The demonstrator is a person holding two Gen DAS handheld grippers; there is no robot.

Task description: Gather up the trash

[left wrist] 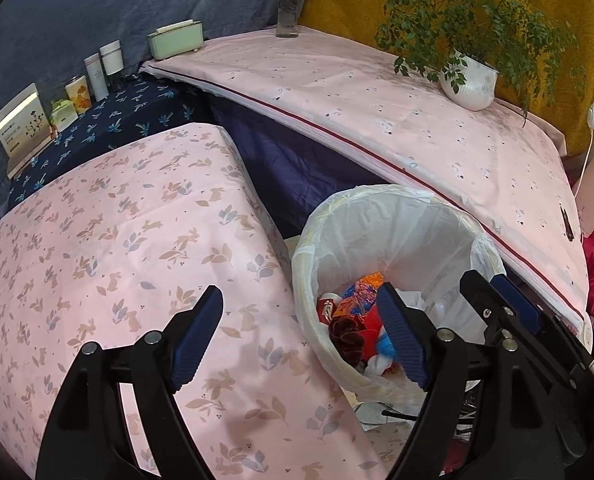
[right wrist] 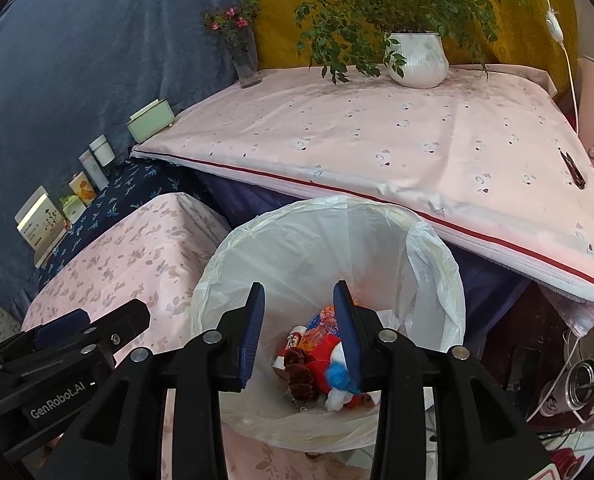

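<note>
Now both hand-held grippers empty, agape above trash bin (right wrist: 429, 248).

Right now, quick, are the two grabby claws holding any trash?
Left gripper: open, holding nothing, beside the trash bin.
Right gripper: open, holding nothing, above the bin's wrappers.

The left black two-finger gripper with ribbed blue pads (left wrist: 301, 336) fills the lower part of its own view, its jaws spread wide with nothing between them. At the lower right of that view the right black gripper with blue pads (left wrist: 497, 300) juts in beside it. In the right wrist view this gripper (right wrist: 299, 332) sits bottom centre, jaws parted and empty, while the left gripper (right wrist: 93, 326) shows at the lower left edge.
</note>
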